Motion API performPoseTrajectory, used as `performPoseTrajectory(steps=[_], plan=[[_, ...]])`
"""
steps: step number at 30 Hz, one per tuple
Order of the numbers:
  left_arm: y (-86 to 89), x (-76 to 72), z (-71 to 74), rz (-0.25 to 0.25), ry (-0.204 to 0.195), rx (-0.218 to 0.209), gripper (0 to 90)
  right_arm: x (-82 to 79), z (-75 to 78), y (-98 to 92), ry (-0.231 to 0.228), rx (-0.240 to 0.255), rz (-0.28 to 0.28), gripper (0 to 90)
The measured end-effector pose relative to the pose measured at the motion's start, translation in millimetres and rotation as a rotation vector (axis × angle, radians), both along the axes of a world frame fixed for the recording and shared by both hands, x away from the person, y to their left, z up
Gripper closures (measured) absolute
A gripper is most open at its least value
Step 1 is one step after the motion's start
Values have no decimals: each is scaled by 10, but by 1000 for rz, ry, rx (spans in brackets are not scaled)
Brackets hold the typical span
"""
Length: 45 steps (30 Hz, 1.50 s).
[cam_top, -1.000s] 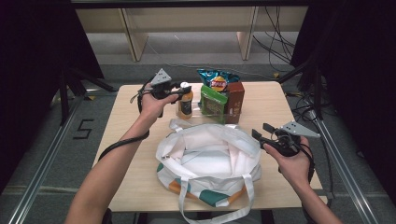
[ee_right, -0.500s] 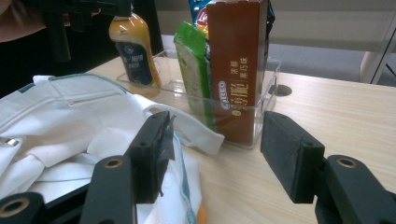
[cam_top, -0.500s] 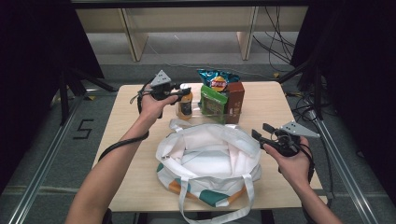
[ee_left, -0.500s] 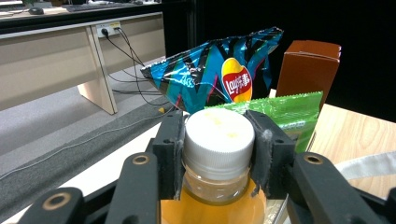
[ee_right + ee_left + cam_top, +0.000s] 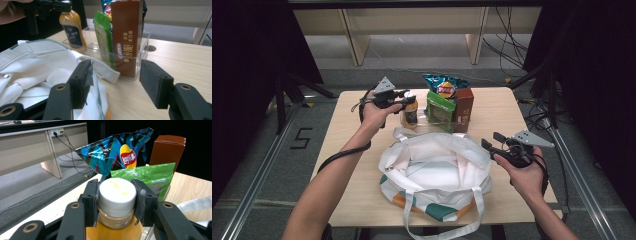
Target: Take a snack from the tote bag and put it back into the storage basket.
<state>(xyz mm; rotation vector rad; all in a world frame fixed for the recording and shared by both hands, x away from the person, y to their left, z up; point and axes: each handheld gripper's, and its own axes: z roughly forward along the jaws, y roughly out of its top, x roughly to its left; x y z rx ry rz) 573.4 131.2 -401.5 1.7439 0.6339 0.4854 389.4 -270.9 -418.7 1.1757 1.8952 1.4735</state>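
An orange drink bottle [image 5: 411, 111] with a white cap [image 5: 117, 190] stands in a clear plastic bin [image 5: 142, 47] at the back of the table. My left gripper [image 5: 404, 98] is shut on the bottle's cap [image 5: 117, 192], one pad on each side. A green snack pack [image 5: 440, 110], a blue chip bag [image 5: 443, 86] and a brown carton [image 5: 463, 107] stand in the same bin. A white tote bag [image 5: 434, 170] lies open in the middle of the table. My right gripper [image 5: 492, 141] hangs open at the bag's right rim [image 5: 105, 68], nothing between its jaws.
The wooden table [image 5: 502, 107] has bare surface to the right of the bin and bag. The bag's handles [image 5: 442, 227] trail over the front edge. A cable [image 5: 342, 155] runs from the left gripper along the forearm. Shelving legs [image 5: 354, 40] stand behind the table.
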Motion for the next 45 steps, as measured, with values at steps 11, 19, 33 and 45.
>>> performPoseTrajectory(steps=[11,19,33,45], plan=[[5,20,-36,-3,4,14,585,10,3,-14,3,-18,8,437],[18,32,-77,0,17,22,584,-10,8,3,28,-4,0,436],[40,51,-141,3,36,27,583,19,-8,-8,-5,-21,13,436],[33,65,-134,19,49,29,579,17,-8,-9,-4,-22,13,436]])
